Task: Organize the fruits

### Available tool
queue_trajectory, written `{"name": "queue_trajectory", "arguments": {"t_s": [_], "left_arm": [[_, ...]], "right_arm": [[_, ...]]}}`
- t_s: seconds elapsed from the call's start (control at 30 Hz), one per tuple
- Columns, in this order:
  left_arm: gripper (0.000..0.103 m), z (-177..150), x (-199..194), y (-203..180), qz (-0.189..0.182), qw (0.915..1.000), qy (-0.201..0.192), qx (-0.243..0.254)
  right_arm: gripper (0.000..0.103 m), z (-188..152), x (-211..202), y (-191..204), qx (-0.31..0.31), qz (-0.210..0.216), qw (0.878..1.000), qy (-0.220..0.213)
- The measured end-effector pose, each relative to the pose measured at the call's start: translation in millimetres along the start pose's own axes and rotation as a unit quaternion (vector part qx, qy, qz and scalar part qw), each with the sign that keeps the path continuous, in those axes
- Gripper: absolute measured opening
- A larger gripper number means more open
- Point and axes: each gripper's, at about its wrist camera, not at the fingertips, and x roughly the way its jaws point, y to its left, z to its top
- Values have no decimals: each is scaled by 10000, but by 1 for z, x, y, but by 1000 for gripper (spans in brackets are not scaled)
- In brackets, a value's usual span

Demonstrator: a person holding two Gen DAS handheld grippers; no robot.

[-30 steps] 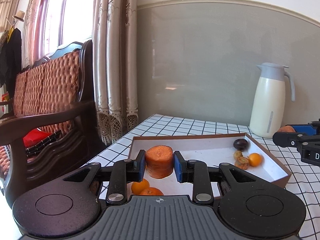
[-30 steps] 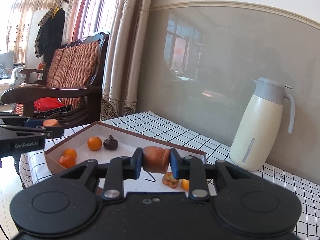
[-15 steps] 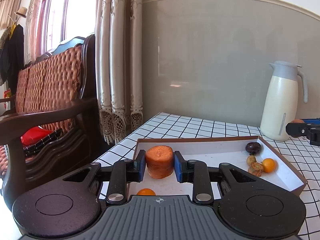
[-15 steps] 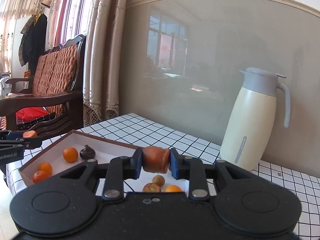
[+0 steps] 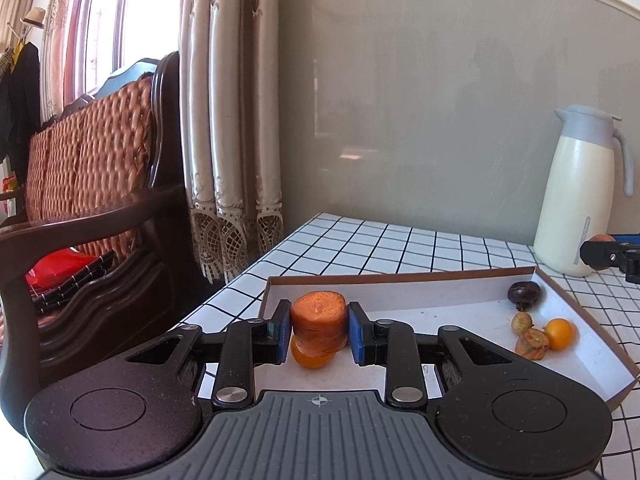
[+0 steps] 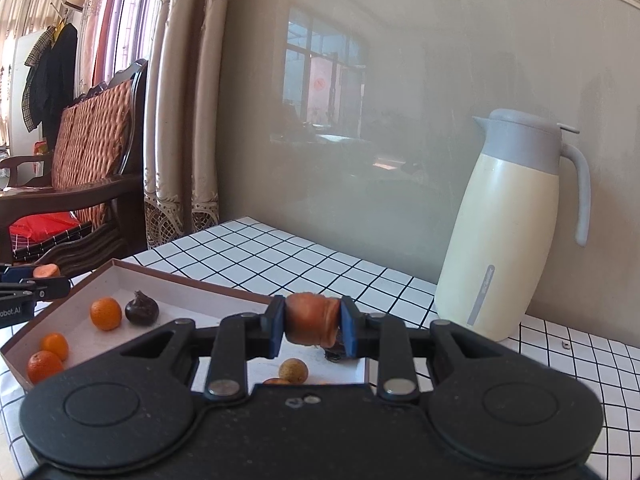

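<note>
My left gripper (image 5: pixel 319 330) is shut on a thick orange carrot chunk (image 5: pixel 318 320), held over the near left part of a shallow cardboard tray (image 5: pixel 400 278); a small orange (image 5: pixel 312 358) lies right under it. My right gripper (image 6: pixel 313 327) is shut on a smaller, browner carrot piece (image 6: pixel 312 322) above the tray's (image 6: pixel 180 280) right end. In the tray lie a dark mangosteen (image 6: pixel 142 310), small oranges (image 6: pixel 105 313), a round longan (image 6: pixel 293 370) and a dried fruit half (image 5: pixel 532 342). Each gripper shows at the edge of the other's view: the right gripper (image 5: pixel 612 254), the left gripper (image 6: pixel 32 286).
A cream thermos jug (image 6: pixel 512 240) with a grey lid stands at the table's back right, close to the wall. The checked tablecloth (image 6: pixel 280 252) covers the table. A wooden sofa (image 5: pixel 88 184) and curtains (image 5: pixel 228 120) stand past the table's left edge.
Both grippers have moved forward over the tray with their carrot pieces still held. The jug and the wall look closer, and the tray has slid lower in both views.
</note>
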Motion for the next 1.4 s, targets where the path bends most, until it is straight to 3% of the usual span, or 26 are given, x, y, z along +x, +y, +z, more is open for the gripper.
{"name": "queue_trajectory", "arguments": {"t_s": [0.57, 0.63, 0.67, 0.7, 0.73, 0.77, 0.83, 1.17, 1.4], "left_arm": [[30, -4, 27, 2, 64, 9995, 305, 17], [30, -5, 29, 2, 97, 9994, 327, -11], [30, -5, 29, 3, 120, 9995, 305, -31], [49, -6, 28, 4, 190, 9994, 261, -80], [92, -6, 25, 5, 272, 9994, 156, -158], [103, -6, 20, 6, 358, 9991, -47, -211], [103, -4, 15, 5, 420, 9988, -221, -148], [103, -6, 13, -4, 237, 9995, -189, -101], [103, -1, -12, -5, 162, 9988, -252, -382]], "right_arm": [[20, -1, 43, -11, 104, 106, 9994, 315], [35, -1, 46, -10, 12, 59, 9995, 309], [75, -1, 46, -10, -31, -124, 9997, 229], [97, -3, 42, -12, -3, -317, 9995, -1], [97, -4, 39, -14, 47, -445, 9987, -245], [97, -3, 40, -15, 54, -447, 9988, -197], [97, -2, 43, -17, 64, -411, 9990, -145], [97, -6, 37, -5, 58, -78, 9999, -46], [97, 0, 4, -4, 240, -13, 9997, -83]]}}
